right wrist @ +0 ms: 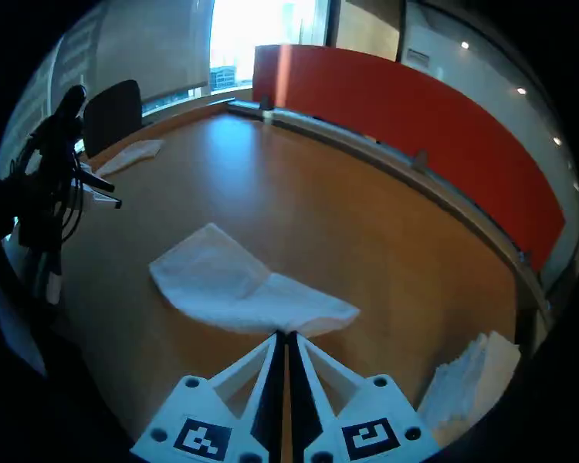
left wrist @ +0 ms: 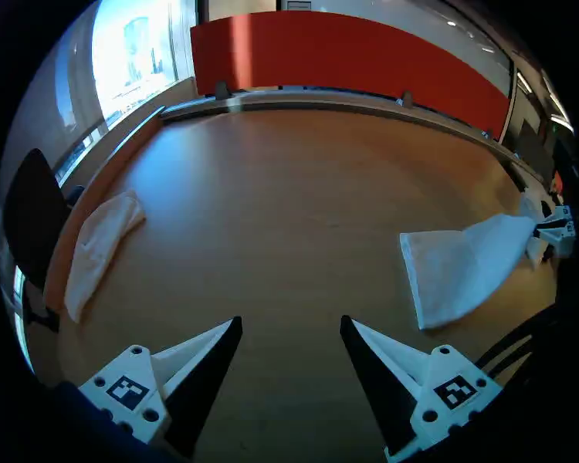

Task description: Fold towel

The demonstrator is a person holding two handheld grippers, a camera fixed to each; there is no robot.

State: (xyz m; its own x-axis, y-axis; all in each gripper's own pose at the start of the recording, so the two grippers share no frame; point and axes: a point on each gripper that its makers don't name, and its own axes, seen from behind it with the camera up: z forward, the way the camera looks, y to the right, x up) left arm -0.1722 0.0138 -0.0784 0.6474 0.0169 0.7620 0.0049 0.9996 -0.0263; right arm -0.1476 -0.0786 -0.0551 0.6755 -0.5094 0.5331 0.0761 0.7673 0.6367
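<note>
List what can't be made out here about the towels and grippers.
- Right gripper view: towel corner hidden between the fingers of the right gripper.
- Right gripper view: white pile cut off by the edge; count unclear.
- Right gripper view: left gripper dark and small; jaws unreadable.
- Left gripper view: right gripper cut off by the edge.

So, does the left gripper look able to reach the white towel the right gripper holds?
Probably yes: the left gripper is open, and bare wooden table lies between it and the white towel. The right gripper pinches its far end, leaving the near corner free.
</note>
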